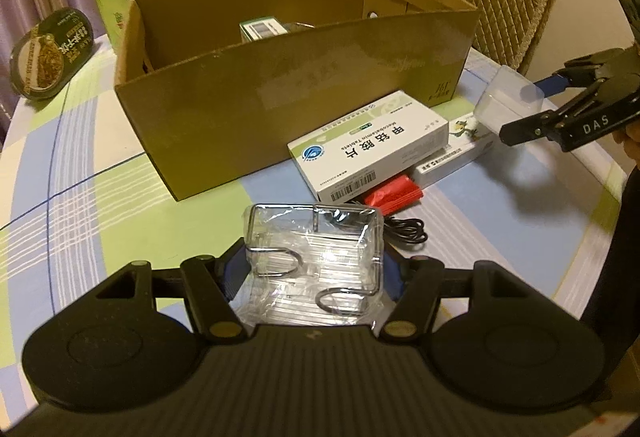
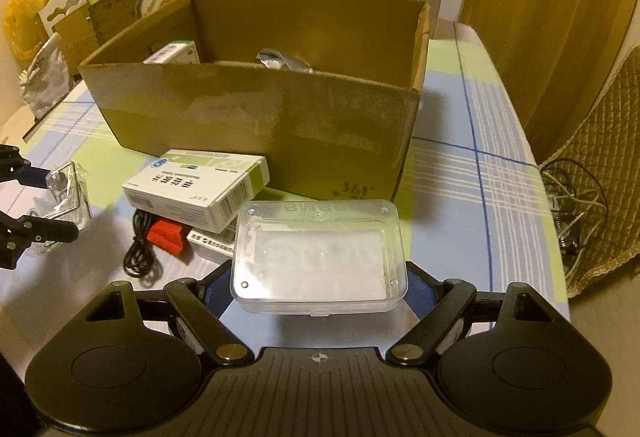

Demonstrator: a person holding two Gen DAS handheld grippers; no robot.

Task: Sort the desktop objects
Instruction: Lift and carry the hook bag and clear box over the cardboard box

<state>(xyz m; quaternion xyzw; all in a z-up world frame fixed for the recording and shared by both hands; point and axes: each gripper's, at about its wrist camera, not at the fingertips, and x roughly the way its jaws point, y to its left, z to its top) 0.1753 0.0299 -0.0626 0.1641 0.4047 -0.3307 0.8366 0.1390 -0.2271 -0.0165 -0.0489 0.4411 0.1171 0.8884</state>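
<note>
Two items are held at once, so the step in hand is judged to be the carry toward the cardboard box, which stands open at the middle of the counter.

The left gripper is closed on a wire rack in clear wrap; its fingers are set at a medium width against the pack's sides. The right gripper is closed on a clear plastic case, with the fingers spread wide across its length. Both items are seen in front of the box's near wall, above the counter.

For the next move, each item is to be raised over the near rim of the box, and the fingers are to be opened only once the item is inside. A clash between the two grippers is to be avoided by loading one at a time.

Items not yet sorted lie near the box's front wall: a white medicine box, a second carton beneath it, a red packet and a black cable.

The fingertips of both grippers are hidden behind the held items. The box's floor is hidden by the near wall; only a small carton and a foil pack show above it. The print on the lower carton cannot be read.
</note>
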